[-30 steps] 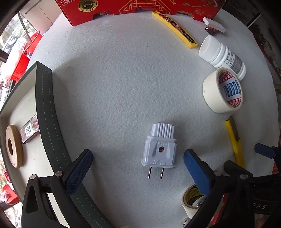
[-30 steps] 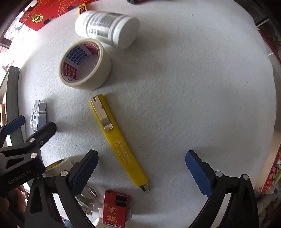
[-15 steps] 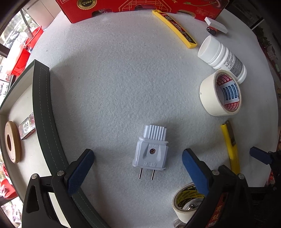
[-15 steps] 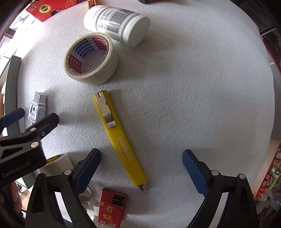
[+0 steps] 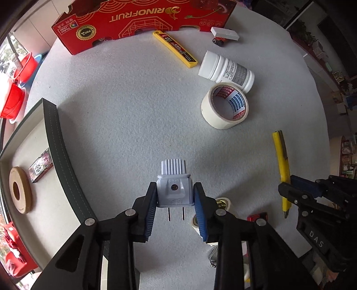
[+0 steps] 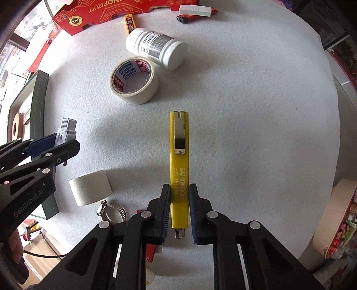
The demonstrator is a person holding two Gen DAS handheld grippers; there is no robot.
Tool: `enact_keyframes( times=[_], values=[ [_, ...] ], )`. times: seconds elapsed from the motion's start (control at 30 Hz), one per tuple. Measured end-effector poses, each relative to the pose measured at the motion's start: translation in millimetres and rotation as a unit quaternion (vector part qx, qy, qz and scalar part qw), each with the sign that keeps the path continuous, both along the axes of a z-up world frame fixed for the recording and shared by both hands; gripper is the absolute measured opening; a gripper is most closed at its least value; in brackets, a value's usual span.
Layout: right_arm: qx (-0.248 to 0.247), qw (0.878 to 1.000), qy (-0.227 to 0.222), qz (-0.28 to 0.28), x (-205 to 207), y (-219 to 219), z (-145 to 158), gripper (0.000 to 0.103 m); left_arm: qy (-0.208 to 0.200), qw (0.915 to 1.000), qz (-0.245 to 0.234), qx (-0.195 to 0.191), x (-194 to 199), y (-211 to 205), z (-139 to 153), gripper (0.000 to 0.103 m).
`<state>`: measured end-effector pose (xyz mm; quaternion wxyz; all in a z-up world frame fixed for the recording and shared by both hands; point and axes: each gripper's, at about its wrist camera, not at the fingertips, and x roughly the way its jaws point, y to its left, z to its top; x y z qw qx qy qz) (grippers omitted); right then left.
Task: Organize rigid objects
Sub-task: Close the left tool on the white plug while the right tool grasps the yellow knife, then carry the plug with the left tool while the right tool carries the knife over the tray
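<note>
Tray (image 5: 53, 142), dark-rimmed, holding a wooden ring (image 5: 19, 189) and a small block (image 5: 40, 167): shown fully only in the left view. A round beige box (image 6: 334, 214), right of the table, is shown only in the right view.

Left gripper (image 5: 174, 206): closed on the grey plug (image 5: 174, 187), prongs toward the camera, right of the tray. Right gripper (image 6: 179, 208): clamped on the yellow knife (image 6: 179, 169), farther right of the tray. A second ago both were wide open with plug and knife lying flat; both are now lifted.

Surface: white felt table (image 5: 122, 100), with a red box (image 5: 145, 20), bottle (image 5: 225, 69) and tape roll (image 5: 223, 107) beyond the tray.
</note>
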<state>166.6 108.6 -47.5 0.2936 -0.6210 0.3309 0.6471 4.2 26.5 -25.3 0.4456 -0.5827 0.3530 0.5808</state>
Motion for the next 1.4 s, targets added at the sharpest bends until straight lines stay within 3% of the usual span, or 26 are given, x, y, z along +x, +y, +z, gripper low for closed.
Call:
enact_keyframes(
  times=[0.27, 0.43, 0.57, 0.97, 1.4],
  values=[
    [-0.003, 0.998, 0.021, -0.051, 50.9, -9.1, 37.5, 0.017, -0.023, 0.9989, -0.03, 0.026, 22.6, -35.3, 41.7, 0.035],
    [-0.003, 0.998, 0.039, -0.058, 52.4, -18.3, 53.6, 0.017, -0.013, 0.9985, -0.047, 0.024, 36.1, -43.9, 63.8, 0.035],
    [-0.001, 0.997, 0.05, -0.057, 40.3, -33.9, 65.5, 0.017, -0.015, 0.9987, -0.037, 0.033, 21.8, -48.1, 70.2, 0.035],
    [0.015, 0.998, 0.058, -0.002, -6.5, -54.3, 88.5, 0.017, -0.008, 0.9973, 0.049, 0.054, -39.8, -76.5, 79.6, 0.035],
    [0.03, 0.994, 0.067, 0.083, -73.0, -76.5, 102.5, 0.017, -0.001, 0.9872, 0.147, 0.062, -97.2, -118.8, 80.2, 0.035]
  ],
)
